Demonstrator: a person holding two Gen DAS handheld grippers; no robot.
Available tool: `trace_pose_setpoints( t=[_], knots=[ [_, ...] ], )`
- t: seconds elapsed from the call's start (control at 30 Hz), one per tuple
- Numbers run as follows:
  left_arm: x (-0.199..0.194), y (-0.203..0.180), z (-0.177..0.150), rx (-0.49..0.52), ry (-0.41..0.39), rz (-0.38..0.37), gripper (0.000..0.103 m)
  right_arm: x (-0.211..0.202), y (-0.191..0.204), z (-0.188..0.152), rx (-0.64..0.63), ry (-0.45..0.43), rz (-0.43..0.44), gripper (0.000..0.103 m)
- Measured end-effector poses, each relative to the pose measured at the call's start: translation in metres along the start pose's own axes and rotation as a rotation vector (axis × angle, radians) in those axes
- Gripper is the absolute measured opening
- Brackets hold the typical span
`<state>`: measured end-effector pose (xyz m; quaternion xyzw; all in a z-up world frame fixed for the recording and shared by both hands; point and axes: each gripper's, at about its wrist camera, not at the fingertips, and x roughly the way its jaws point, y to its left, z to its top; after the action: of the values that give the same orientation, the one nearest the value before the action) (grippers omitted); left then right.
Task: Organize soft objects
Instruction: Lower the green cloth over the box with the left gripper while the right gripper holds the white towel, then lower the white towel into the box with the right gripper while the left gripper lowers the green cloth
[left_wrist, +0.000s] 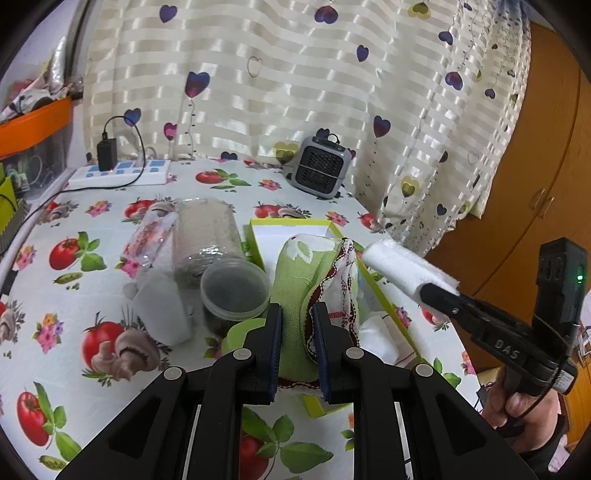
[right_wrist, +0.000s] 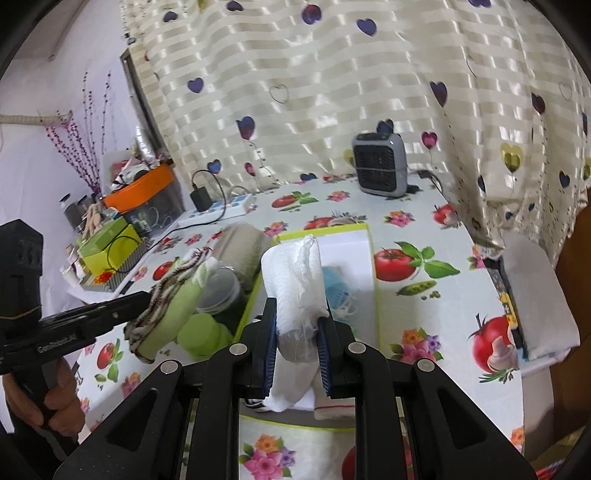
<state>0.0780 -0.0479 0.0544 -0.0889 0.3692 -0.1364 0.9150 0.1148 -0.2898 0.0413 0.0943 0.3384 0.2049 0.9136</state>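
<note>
Over the tray: both tools hang above the counter (left_wrist: 55, 206), each one with a soft thing in it.
Left tool (left_wrist: 296, 314): clamped on a green cloth (left_wrist: 299, 273) with a dark patterned border; the cloth stands up between the pads and hides part of the tray.
Right tool (right_wrist: 297, 332): clamped on a white roll (right_wrist: 295, 273) of soft fabric; the roll's long axis runs along the fingers, with its free end pointing away toward the tray's far wall.
Tray (right_wrist: 364, 236): green rim, white floor, directly under and ahead of the right tool; a blue item (right_wrist: 334, 286) and some white cloths already lie inside.
Nearer tool: the right one, I judge; the left sits just beside the tray's left rim.
Open room: the far part of the floor looks bare, so the roll could go there.
Edges: a jar (left_wrist: 236, 288) and a green lid (left_wrist: 240, 332) stand just beside the left rim; the tray's near end is close to the counter edge.
</note>
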Motion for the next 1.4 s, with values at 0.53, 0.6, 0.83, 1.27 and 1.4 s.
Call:
trace_pose_setpoints(
  t=[0.53,0.6,0.83,1.27,1.4],
  knots=[
    [0.035,-0.015,0.013,0.009,0.035,-0.021,0.016,0.071,-0.028,-0.004,0.048,0.135,-0.023,0.027],
    [0.040,-0.015,0.015,0.008,0.041,-0.022,0.016,0.075,-0.029,-0.006,0.038,0.155,-0.036,0.037],
    [0.058,-0.018,0.022,-0.005,0.057,-0.029,0.016,0.067,-0.022,-0.010,-0.033,0.144,-0.065,0.039],
    [0.090,-0.021,0.032,-0.033,0.084,0.000,0.016,0.039,-0.042,-0.006,0.065,0.045,-0.061,0.034],
    [0.102,-0.021,0.034,-0.043,0.103,0.006,0.016,0.049,-0.041,-0.008,0.046,0.086,-0.061,0.013]
  ],
)
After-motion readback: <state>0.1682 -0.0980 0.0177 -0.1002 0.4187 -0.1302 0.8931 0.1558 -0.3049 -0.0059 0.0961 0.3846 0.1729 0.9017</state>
